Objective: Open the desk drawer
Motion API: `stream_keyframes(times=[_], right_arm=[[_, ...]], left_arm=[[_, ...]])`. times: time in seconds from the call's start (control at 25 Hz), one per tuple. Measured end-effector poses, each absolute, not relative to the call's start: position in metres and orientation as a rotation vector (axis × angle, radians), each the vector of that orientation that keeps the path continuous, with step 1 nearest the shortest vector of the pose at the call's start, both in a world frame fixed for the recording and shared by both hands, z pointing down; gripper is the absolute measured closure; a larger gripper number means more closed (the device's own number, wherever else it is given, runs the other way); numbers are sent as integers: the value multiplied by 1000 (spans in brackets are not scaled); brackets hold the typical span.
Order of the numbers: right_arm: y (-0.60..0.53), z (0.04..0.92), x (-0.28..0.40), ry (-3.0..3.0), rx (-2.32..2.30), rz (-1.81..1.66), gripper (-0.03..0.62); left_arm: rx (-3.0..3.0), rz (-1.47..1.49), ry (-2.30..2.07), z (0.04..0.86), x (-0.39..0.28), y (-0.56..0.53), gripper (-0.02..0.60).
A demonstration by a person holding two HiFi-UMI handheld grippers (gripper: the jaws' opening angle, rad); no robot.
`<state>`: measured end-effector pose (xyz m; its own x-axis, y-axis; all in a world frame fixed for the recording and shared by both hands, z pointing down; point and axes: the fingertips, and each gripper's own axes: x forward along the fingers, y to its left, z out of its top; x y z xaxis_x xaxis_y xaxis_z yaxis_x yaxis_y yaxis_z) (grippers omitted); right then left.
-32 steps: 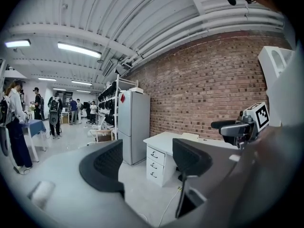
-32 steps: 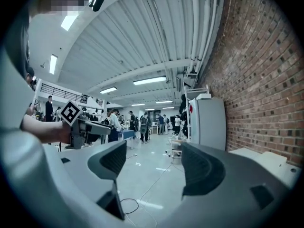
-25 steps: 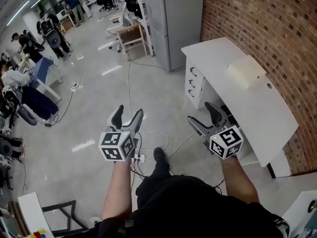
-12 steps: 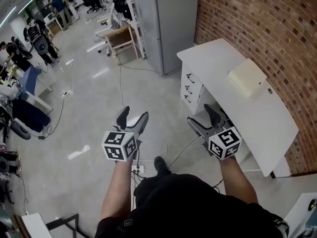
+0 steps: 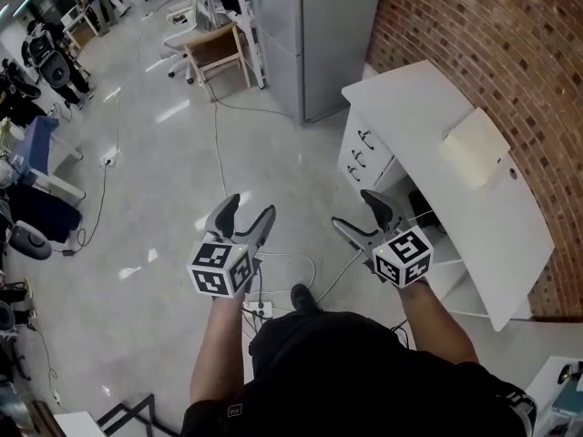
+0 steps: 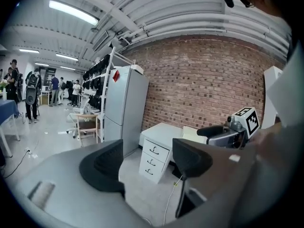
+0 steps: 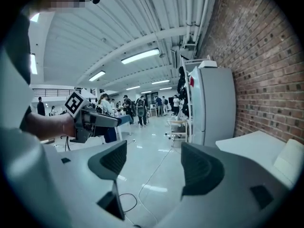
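Both grippers [image 5: 242, 217] level, jaws apart

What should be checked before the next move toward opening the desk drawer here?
1. Left gripper open and empty: ok.
2. Right gripper open and empty: ok.
3. Desk drawers shut, handles in view: ok.
4. A gripper at a handle: not ok, both hover over the floor, short of the desk.
5. Floor path free: not ok, a white cable and power strip lie by the feet.
6. Drawer unlocked: cannot tell.
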<state>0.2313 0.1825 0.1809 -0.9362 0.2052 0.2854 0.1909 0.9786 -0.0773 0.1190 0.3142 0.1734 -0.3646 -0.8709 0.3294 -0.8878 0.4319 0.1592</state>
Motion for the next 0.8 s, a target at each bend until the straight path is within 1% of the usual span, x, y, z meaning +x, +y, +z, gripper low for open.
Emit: stream_keyframes(times=[0.24, 0.8], right_arm=[[205, 178, 171, -2807, -298, 33, 269], [191, 199, 131, -2745, -274, -2, 269]], left_arm=[[1518, 27, -2309, 178, 63, 329, 268], [1529, -41, -2317, 177, 25, 317, 268]])
